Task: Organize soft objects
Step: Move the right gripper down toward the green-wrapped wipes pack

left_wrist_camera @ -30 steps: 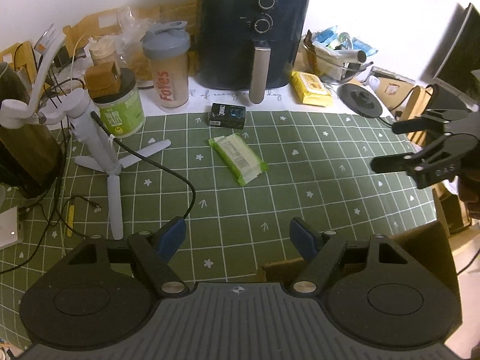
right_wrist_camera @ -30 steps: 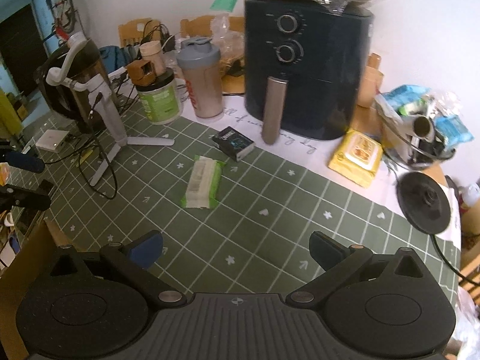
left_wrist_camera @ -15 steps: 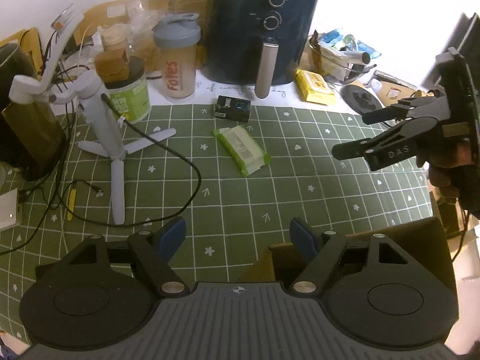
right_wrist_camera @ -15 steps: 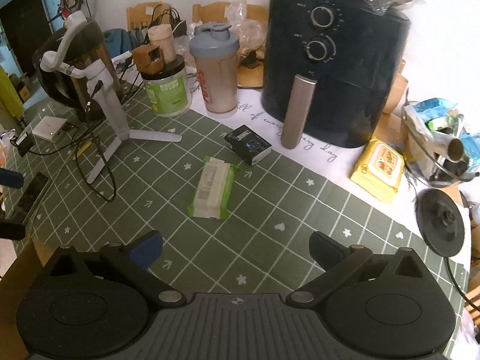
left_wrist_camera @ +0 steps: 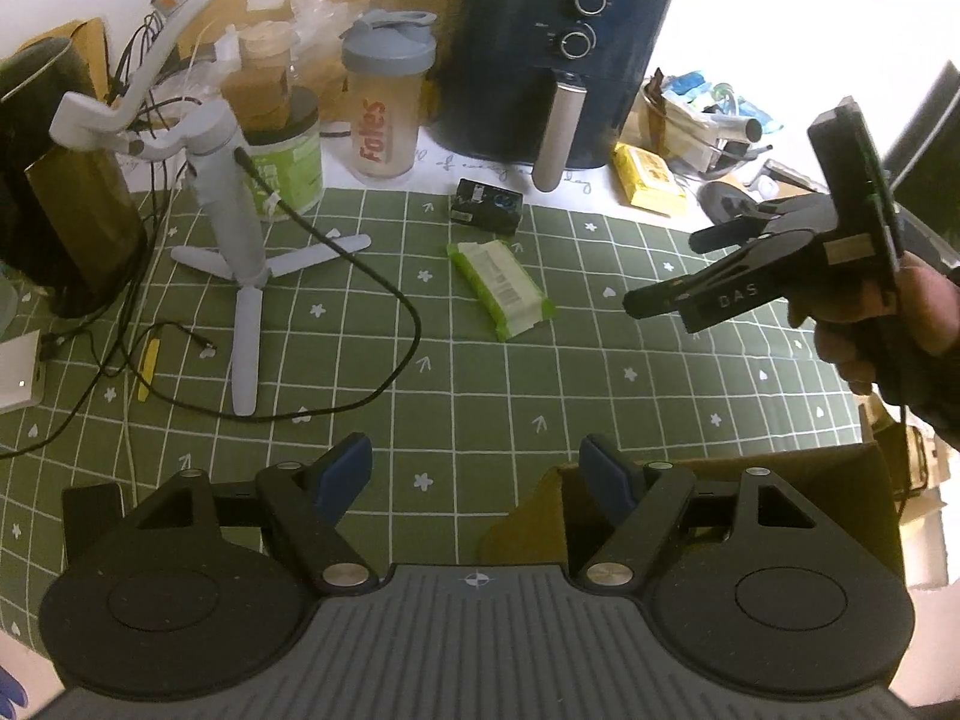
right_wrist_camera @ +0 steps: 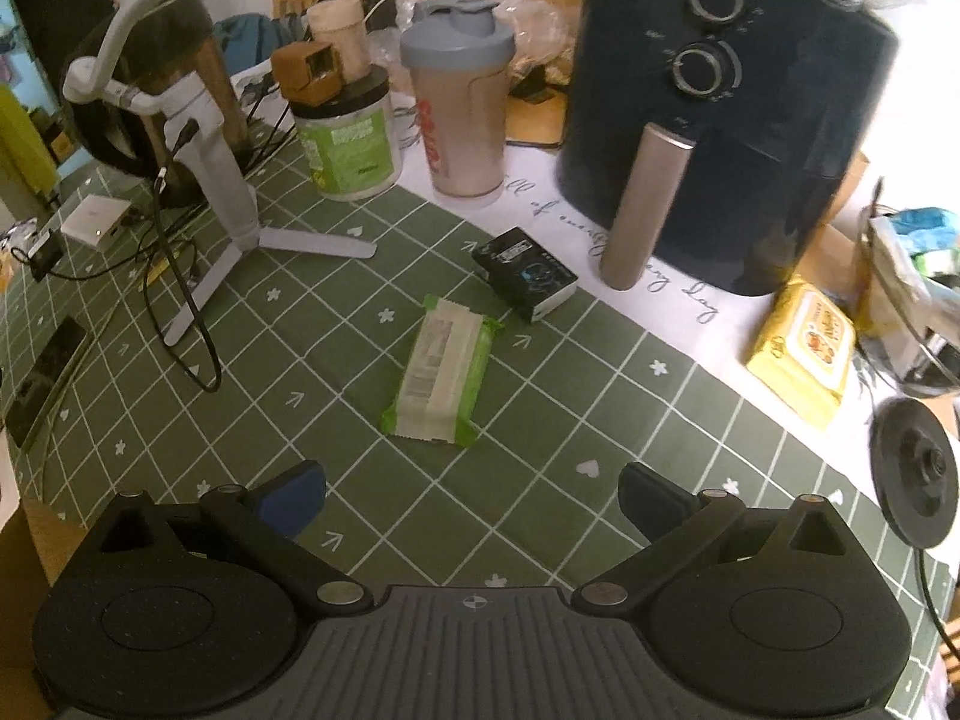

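Observation:
A green soft pack of wipes [right_wrist_camera: 443, 371] lies on the green checked mat, also in the left wrist view [left_wrist_camera: 499, 288]. A yellow soft pack [right_wrist_camera: 804, 349] lies to the right on the white cloth, and shows in the left wrist view [left_wrist_camera: 649, 178]. My right gripper [right_wrist_camera: 471, 495] is open and empty, hovering just short of the green pack; it shows from the side in the left wrist view [left_wrist_camera: 672, 273]. My left gripper [left_wrist_camera: 477, 471] is open and empty, low over the mat's near edge, above a brown cardboard box [left_wrist_camera: 780, 468].
A black small box [right_wrist_camera: 525, 279] lies just behind the green pack. A dark air fryer [right_wrist_camera: 720, 120], shaker bottle [right_wrist_camera: 459, 114], green tub [right_wrist_camera: 348, 144] and white tripod [right_wrist_camera: 222, 204] with cable stand at the back and left. A black round base [right_wrist_camera: 915, 471] is at right.
My right gripper has moved forward and left toward the green pack, which now looks larger and closer. My left gripper has pulled back a little over the box.

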